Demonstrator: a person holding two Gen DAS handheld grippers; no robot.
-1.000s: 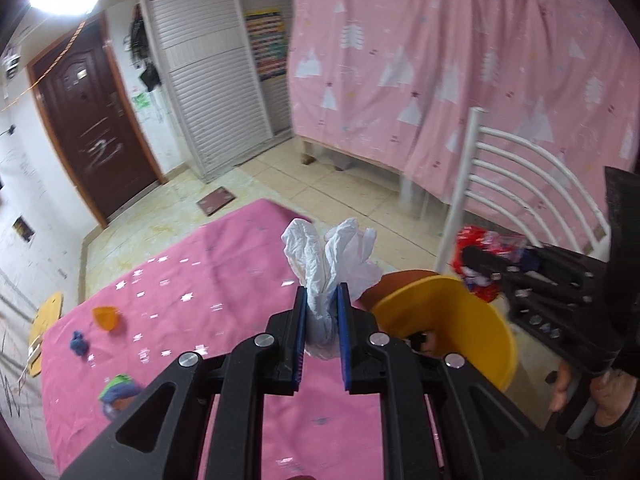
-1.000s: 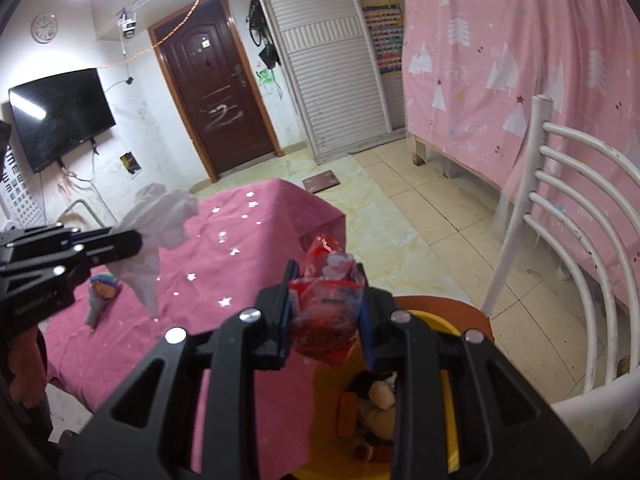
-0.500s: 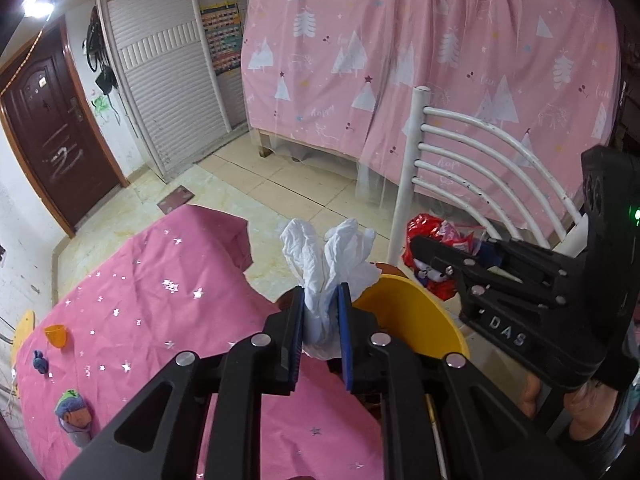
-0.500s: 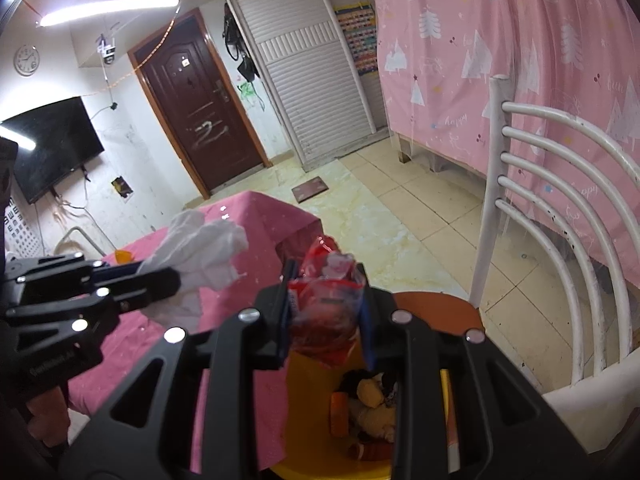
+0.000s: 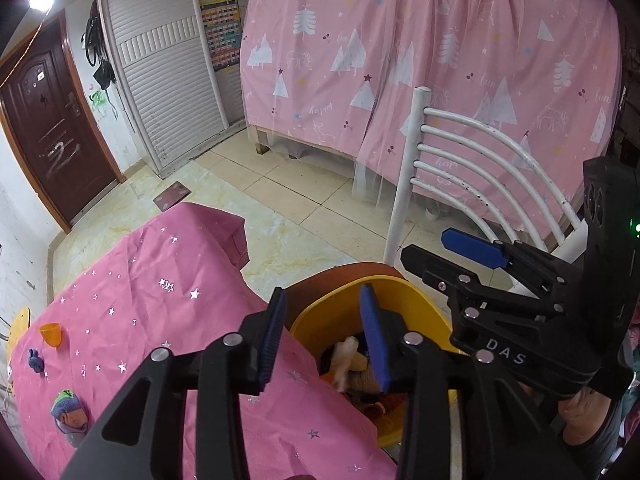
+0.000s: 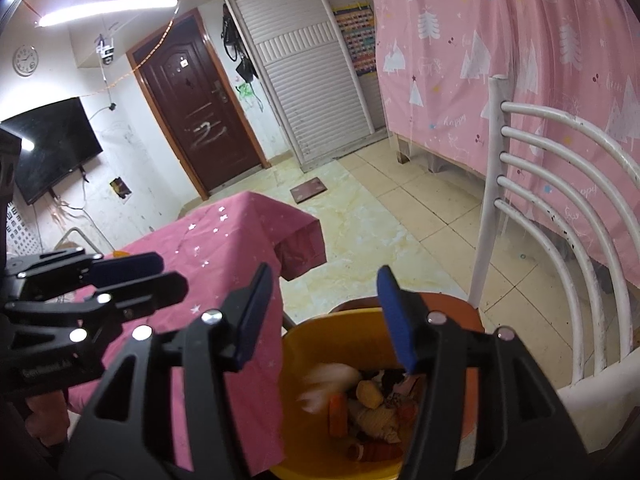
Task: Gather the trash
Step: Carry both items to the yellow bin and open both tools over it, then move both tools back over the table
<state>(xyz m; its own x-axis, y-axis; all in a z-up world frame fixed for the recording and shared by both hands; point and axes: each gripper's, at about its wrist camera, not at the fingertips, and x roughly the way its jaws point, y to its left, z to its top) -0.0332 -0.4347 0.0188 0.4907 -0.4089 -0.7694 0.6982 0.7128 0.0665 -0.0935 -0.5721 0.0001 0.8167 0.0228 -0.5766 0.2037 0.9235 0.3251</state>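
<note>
Seen from the left wrist camera, a bench draped in a pink, star-dotted cloth (image 5: pixel 152 320) fills the lower left. Along its far left edge lie three small things, well apart from the bin: an orange cup (image 5: pixel 51 333), a small dark blue object (image 5: pixel 35 361), and a blue, green and orange bundle (image 5: pixel 69 408).

In the centre, the left tool (image 5: pixel 322 334) hangs with its two blue-padded fingers spread apart and nothing between them. It sits above the near rim of a yellow bin (image 5: pixel 384 288), which stands on a brown-seated chair just beside the bench's right edge. Inside the bin lies a heap of trash (image 5: pixel 348 360) in pale, orange and tan pieces.

To the right, the right tool (image 5: pixel 434 246) reaches over the bin's far rim. Behind it rises the chair's white barred back (image 5: pixel 476 160), with a pink curtain printed with white trees (image 5: pixel 420 48) beyond.

From the right wrist camera, the left tool (image 6: pixel 160 276) shows at the left edge over the pink cloth. In the centre, the right tool (image 6: pixel 326 316) is also spread wide and holds nothing, directly above the open yellow bin (image 6: pixel 296 360). A blurred white piece (image 6: pixel 324 386) lies inside at the left of the trash heap (image 6: pixel 372 412). The white chair back (image 6: pixel 560 208) curves along the right.
</note>
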